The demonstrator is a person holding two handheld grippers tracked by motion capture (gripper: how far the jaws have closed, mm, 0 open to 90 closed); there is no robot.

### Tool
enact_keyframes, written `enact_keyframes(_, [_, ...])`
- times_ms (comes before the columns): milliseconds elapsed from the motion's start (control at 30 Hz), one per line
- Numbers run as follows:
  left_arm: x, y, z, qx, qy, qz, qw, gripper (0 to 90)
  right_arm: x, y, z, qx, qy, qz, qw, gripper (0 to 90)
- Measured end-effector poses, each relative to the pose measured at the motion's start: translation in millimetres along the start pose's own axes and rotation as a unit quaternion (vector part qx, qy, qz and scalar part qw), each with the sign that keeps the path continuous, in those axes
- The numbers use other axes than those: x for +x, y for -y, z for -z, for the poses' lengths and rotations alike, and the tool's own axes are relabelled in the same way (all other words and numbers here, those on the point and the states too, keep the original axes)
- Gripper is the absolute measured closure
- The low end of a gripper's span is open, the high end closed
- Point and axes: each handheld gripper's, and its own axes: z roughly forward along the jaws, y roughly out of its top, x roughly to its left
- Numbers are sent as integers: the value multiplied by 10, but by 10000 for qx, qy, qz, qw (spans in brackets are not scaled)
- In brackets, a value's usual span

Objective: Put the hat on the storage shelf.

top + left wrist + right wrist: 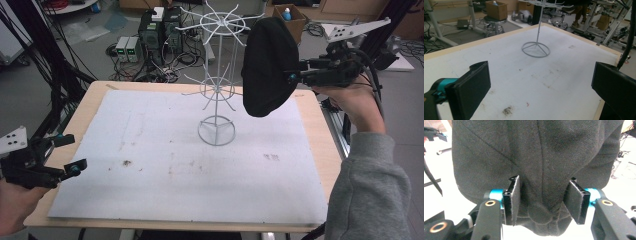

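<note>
Beside the white wire rack (218,75), right gripper (295,76) holds a black cap (266,65) pinched between its jaws; left gripper (70,152) spread, nothing between.

white wire rack (217,80) upright at the table's (95,100) far centre, ring base on the white mat (200,170). right gripper (294,76) raised right of the rack, jaws closed on a black cap (267,65) hanging beside the rack's upper hooks. left gripper (70,152) low, well left of the rack, jaws apart, nothing between them.
</note>
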Motion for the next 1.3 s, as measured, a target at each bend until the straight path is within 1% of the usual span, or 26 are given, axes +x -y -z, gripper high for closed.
enact_keyframes(33, [-2, -1, -2, -8, 1, 0, 10000, 25, -7, 5, 7, -36, -11, -7, 10000, 471])
enact_keyframes(133, [-2, 0, -3, 0, -3, 0, 10000, 25, -4, 3, 10, -45, -23, 5, 10000, 461])
enact_keyframes(167, [-2, 0, -3, 2, -2, 2, 10000, 25, -1, 0, 8, -65, -29, 15, 10000, 423])
enact_keyframes(233, [-1, 0, -1, -4, -1, 1, 10000, 25, -5, -1, 9, -80, -31, 20, 10000, 410])
enact_keyframes(300, [0, 0, 1, -9, 1, -4, 10000, 25, -13, 4, 14, -78, -32, -57, 9999, 350])
enact_keyframes(333, [2, -1, 1, -4, -2, -10, 10000, 25, -13, 4, 14, -78, -32, -57, 9999, 350])
enact_keyframes(367, [4, 0, 0, -1, -4, -9, 10000, 25, -6, 3, 11, -82, -29, -42, 10000, 320])
enact_keyframes(433, [4, 1, -2, 8, -5, -10, 10000, 25, -1, 3, 14, -80, -24, -15, 10000, 307])
enact_keyframes(567, [-4, -1, -4, -8, 5, -8, 10000, 25, 7, 2, 24, -130, -58, -57, 9999, 236])
enact_keyframes(633, [-5, -2, -3, 0, 3, -13, 10000, 25, 7, 3, 35, -179, -50, -47, 9998, 186])
enact_keyframes(667, [-5, -2, -3, 2, 4, -15, 10000, 25, 7, 3, 35, -179, -50, -47, 9998, 186])
enact_keyframes(733, [-5, -3, -4, 1, 6, -16, 10000, 25, 14, 6, 49, -218, -33, -66, 9997, 140])
enact_keyframes(767, [-4, -2, -6, 1, 7, -17, 10000, 25, 26, 9, 71, -284, 17, -40, 9996, 114])
enact_keyframes(800, [-3, -2, -6, 14, 9, -24, 10000, 25, 26, 9, 71, -284, 17, -40, 9996, 114])
enact_keyframes(833, [-2, 0, -7, 15, 8, -17, 10000, 25, 34, 8, 109, -392, 29, -27, 9992, 113])
enact_keyframes(867, [-2, 0, -7, 15, 8, -17, 10000, 25, 34, 8, 109, -392, 29, -27, 9992, 113])
enact_keyframes(900, [-2, -1, -7, 14, 10, -19, 10000, 25, 34, 4, 147, -516, 90, -8, 9986, 106])
enact_keyframes(967, [-3, 0, -8, 9, 13, -18, 10000, 25, 34, 3, 166, -535, 120, -13, 9985, 106])
enact_keyframes(1033, [-8, -2, -8, -8, 9, -11, 10000, 25, 33, 4, 187, -544, 178, -69, 9983, 106])
enact_keyframes(1200, [-19, -9, 1, -30, -6, -48, 10000, 25, 39, 25, 192, -520, 233, -62, 9984, 106])
enact_keyframes(1300, [-18, -11, 4, -38, -7, -52, 10000, 25, 36, 35, 207, -573, 279, -58, 9979, 106])
